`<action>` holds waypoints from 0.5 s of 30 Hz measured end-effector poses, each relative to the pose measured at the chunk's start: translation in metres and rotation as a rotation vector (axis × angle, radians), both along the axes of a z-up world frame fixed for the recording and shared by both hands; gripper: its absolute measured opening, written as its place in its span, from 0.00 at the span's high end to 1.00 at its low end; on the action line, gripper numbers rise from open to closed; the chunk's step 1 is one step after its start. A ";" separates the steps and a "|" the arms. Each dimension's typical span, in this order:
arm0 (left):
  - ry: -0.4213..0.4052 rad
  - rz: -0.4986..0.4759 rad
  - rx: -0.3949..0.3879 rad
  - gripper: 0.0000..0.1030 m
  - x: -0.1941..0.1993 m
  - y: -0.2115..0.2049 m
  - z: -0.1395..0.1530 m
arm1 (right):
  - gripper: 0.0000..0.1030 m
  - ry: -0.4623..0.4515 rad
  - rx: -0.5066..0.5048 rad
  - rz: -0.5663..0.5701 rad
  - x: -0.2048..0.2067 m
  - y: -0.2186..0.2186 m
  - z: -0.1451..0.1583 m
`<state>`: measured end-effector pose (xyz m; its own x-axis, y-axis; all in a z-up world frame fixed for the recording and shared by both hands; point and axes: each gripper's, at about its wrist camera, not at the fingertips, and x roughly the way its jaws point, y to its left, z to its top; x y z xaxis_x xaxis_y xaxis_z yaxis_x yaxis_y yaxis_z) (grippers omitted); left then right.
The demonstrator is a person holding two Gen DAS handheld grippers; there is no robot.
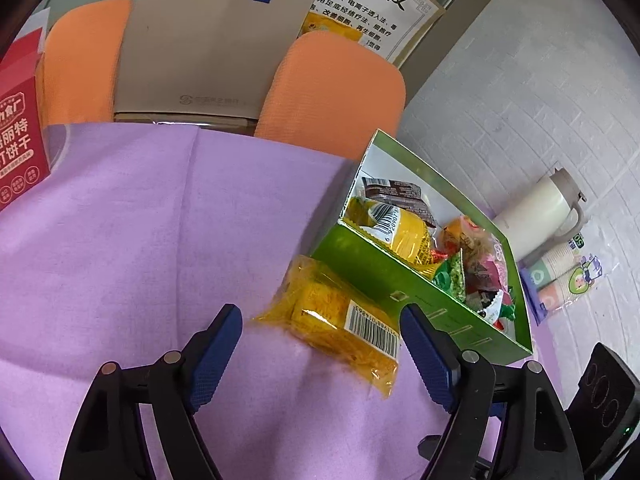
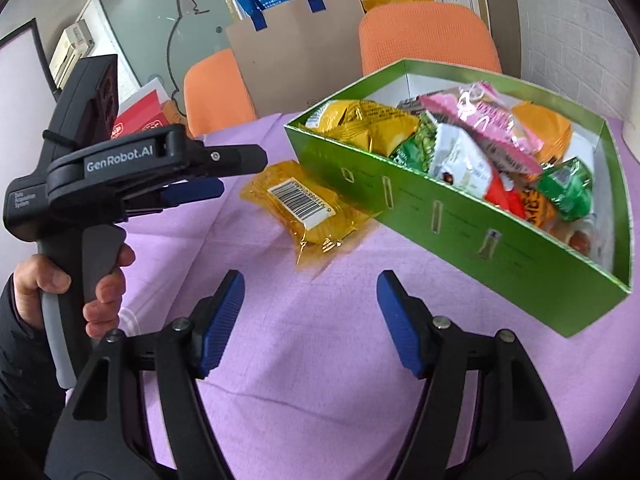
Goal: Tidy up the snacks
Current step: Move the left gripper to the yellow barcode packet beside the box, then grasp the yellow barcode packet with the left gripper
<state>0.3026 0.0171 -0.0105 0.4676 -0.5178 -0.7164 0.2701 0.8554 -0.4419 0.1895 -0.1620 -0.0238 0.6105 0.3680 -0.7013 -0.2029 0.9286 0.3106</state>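
I hold a black two-finger gripper with blue ribbed pads in each hand, above a table covered in a lilac cloth (image 1: pixel 140 240).

My left gripper (image 1: pixel 322 322) has its fingers spread wide and holds nothing. Between and just beyond its tips lies a clear yellow plastic snack packet with a white barcode label (image 1: pixel 336 320), flat on the cloth. The packet touches the outer wall of a long green cardboard box with a white inside (image 1: pixel 384 276), which stands open to the right.

The box is filled with a jumble of wrapped snacks (image 2: pixel 472 148): yellow, green, pink, orange and dark brown packets.

My right gripper (image 2: pixel 310 286) is also spread wide and empty, hovering over bare cloth short of the yellow packet, with the green box ahead on its right. In its view, my left hand (image 2: pixel 80 284) grips the handle of the other tool on the left.

Behind the table stand two orange fabric chair backs (image 1: pixel 332 96) with a tan paper bag with blue handles (image 1: pixel 200 52) between them. A red carton with white lettering (image 1: pixel 20 120) stands at the cloth's far left edge.
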 end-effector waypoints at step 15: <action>0.021 -0.086 0.009 0.46 0.023 -0.005 -0.032 | 0.59 0.048 0.058 -0.025 0.042 0.003 -0.025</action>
